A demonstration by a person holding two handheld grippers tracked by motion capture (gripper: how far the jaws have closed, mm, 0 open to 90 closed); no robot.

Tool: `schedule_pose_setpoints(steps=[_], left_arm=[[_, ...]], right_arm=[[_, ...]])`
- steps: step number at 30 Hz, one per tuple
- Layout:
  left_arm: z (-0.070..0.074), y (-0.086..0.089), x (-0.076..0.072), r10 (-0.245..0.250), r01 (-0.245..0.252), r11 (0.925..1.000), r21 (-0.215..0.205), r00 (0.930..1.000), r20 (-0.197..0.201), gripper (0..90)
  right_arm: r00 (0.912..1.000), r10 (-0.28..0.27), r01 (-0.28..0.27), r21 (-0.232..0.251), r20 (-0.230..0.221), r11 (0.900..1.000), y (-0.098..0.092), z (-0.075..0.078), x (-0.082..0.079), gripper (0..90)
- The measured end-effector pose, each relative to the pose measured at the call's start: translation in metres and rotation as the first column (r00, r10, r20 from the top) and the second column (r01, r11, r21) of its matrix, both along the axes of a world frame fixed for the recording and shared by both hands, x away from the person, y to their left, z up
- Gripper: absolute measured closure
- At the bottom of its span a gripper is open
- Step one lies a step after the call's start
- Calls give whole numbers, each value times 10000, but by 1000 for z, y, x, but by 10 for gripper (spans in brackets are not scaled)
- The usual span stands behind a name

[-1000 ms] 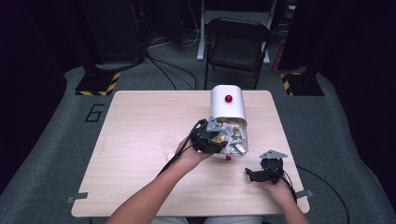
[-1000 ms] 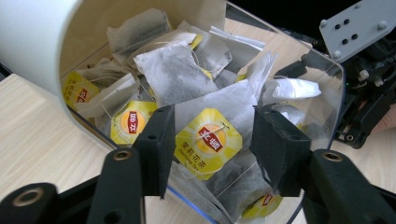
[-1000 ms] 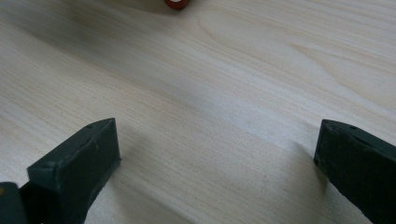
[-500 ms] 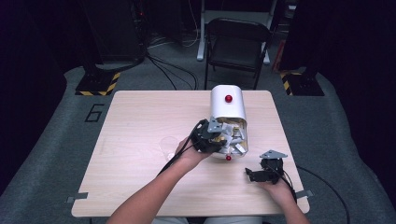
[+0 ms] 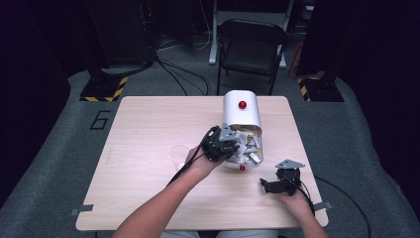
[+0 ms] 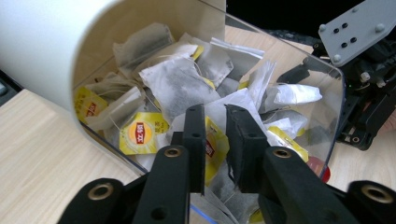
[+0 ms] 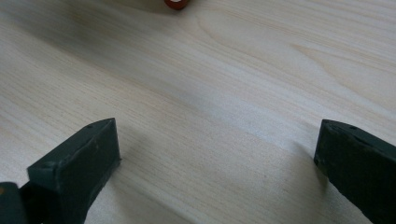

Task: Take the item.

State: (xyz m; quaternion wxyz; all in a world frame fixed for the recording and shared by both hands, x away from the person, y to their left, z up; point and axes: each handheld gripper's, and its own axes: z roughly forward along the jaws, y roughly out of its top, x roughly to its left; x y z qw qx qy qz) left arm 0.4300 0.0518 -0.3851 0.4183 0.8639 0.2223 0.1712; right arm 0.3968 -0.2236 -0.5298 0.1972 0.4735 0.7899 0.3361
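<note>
1. Where the white canister (image 5: 241,116) lies on its side near the table's far right part, its open mouth faces the near edge, and tea bags (image 6: 187,88) fill the mouth and spill against its clear lid (image 6: 327,107).
2. Yellow tags (image 6: 142,133) show on several of the bags.
3. One red knob (image 5: 242,104) sits on the canister's upper side, and another red knob (image 5: 242,168) lies at the lid's near edge.
4. Reaching into the mouth, the left gripper (image 6: 215,140) has its jaws narrowed to a slim gap, with a yellow-tagged bag (image 6: 212,144) between them; whether they grip it I cannot tell.
5. Near the table's near right corner, the right gripper (image 5: 270,186) rests low over the wood, well apart from the canister.
6. Its jaws stand wide apart over bare table (image 7: 224,107) and hold nothing.
7. Beyond the far edge stands a dark chair (image 5: 252,47).
</note>
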Motion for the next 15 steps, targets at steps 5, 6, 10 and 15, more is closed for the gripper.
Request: schedule_pose_setpoints(steps=[5, 6, 10, 15], left_arm=[[2, 3, 1, 50, -50, 9999, -95, 10000, 51, 841], [3, 4, 1, 27, -28, 9999, -167, 10000, -55, 856], [5, 7, 1, 86, -86, 9994, -338, 10000, -5, 888], [9, 8, 0, -26, 30, 9992, -387, 9999, 105, 889]], right_arm=[[10000, -5, 5, -4, -19, 10000, 0, 0, 0, 0], [10000, -5, 5, 3, -10, 10000, 0, 0, 0, 0], [10000, -4, 4, -3, -16, 10000, 0, 0, 0, 0], [10000, -3, 3, -4, -20, 10000, 0, 0, 0, 0]])
